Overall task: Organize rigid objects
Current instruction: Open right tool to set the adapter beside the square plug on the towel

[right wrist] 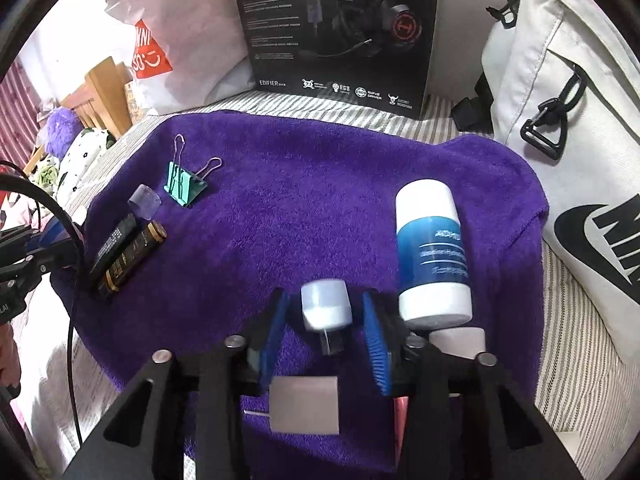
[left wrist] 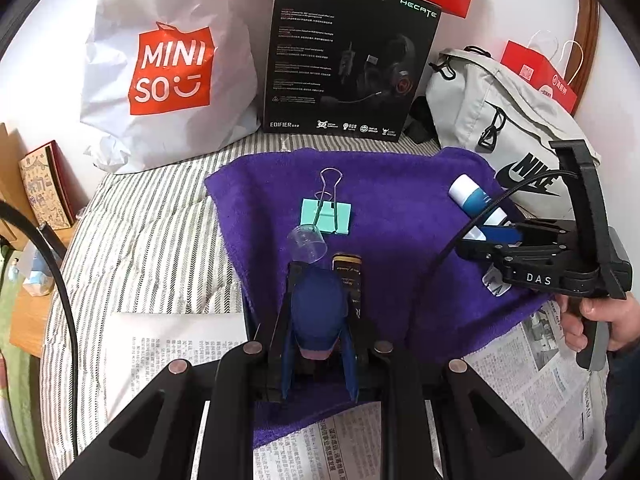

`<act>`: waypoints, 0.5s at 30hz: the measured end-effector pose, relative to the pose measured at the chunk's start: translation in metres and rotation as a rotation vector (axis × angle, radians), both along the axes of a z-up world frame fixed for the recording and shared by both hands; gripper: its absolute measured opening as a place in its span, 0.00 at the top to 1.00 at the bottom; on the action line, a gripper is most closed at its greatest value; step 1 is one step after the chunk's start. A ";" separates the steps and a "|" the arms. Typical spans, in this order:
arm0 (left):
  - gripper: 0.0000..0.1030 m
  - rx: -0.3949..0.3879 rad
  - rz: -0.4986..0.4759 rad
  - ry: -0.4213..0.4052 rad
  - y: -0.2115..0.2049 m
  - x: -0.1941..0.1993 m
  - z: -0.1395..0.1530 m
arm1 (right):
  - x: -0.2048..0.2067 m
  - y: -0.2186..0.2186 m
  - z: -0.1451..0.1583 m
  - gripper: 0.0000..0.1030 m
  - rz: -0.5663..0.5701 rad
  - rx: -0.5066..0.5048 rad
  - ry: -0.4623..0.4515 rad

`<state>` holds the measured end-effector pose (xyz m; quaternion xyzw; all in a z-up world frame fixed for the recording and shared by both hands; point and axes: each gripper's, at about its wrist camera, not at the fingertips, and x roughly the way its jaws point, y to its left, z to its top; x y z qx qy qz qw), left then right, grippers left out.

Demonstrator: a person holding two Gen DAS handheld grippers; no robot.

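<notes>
Blue bottle point(left wrist: 318, 312) sits clamped in the left hand-held gripper point(left wrist: 318, 360); right hand-held gripper point(right wrist: 325, 344) gapes level around a white cap point(right wrist: 326, 306).

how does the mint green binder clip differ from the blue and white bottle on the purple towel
The mint green binder clip is small, angular and folded, with two wire handles; the blue and white cylindrical bottle is much bigger, round and smooth. The clip sits on the towel's left side by the left gripper, the bottle on the right beside the right gripper. Both rest ungripped on the purple towel.
</notes>
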<state>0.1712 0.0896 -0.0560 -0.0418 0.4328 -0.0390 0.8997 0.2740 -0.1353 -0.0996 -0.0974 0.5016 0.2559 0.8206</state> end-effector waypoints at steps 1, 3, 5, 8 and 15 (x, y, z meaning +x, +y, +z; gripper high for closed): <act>0.81 -0.004 0.001 0.000 0.001 -0.001 0.000 | -0.001 -0.002 0.001 0.60 -0.007 -0.002 -0.003; 0.81 -0.008 0.001 0.002 0.001 -0.002 0.002 | -0.003 -0.006 0.006 0.60 -0.015 0.015 -0.007; 0.81 -0.004 0.001 0.002 -0.001 -0.003 0.003 | -0.008 -0.013 0.013 0.59 -0.026 0.036 -0.017; 0.81 -0.005 -0.004 0.001 -0.006 -0.003 0.006 | -0.016 -0.022 0.024 0.55 -0.037 0.039 -0.040; 0.81 0.006 -0.020 0.018 -0.023 0.007 0.004 | -0.043 -0.054 0.037 0.53 -0.078 0.066 -0.058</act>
